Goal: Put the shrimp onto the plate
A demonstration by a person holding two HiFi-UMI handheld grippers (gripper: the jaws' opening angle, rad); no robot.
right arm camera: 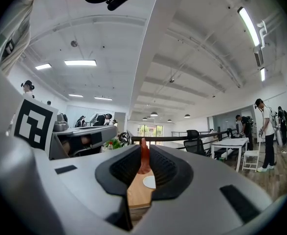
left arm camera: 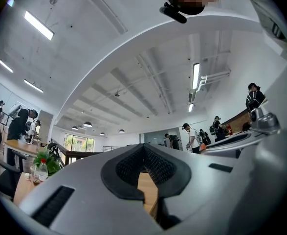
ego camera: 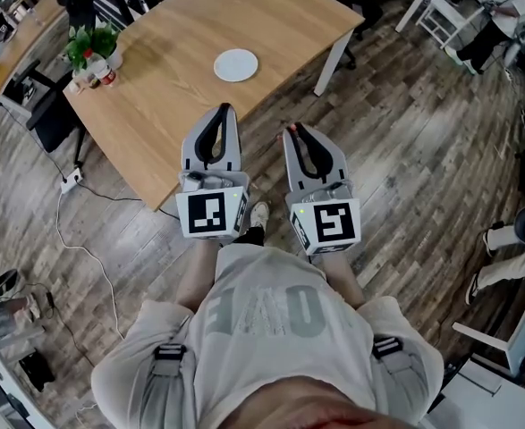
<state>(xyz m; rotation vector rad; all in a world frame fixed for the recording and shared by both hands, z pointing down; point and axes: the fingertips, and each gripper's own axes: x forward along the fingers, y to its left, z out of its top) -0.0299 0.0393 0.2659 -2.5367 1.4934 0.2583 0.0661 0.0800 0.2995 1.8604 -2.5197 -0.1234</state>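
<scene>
Right gripper clamps the shrimp: light, likely slippery, gripped at one end. Left gripper is closed, empty; the plate lies at eleven o'clock.

Bright, even light falls from ceiling strip lamps, and the far windows glow. The head view is sharp, with the plate crisp and shadows faint beneath the table. Both gripper views bow hard toward black corners, and their nearest surfaces seem slightly soft.
</scene>
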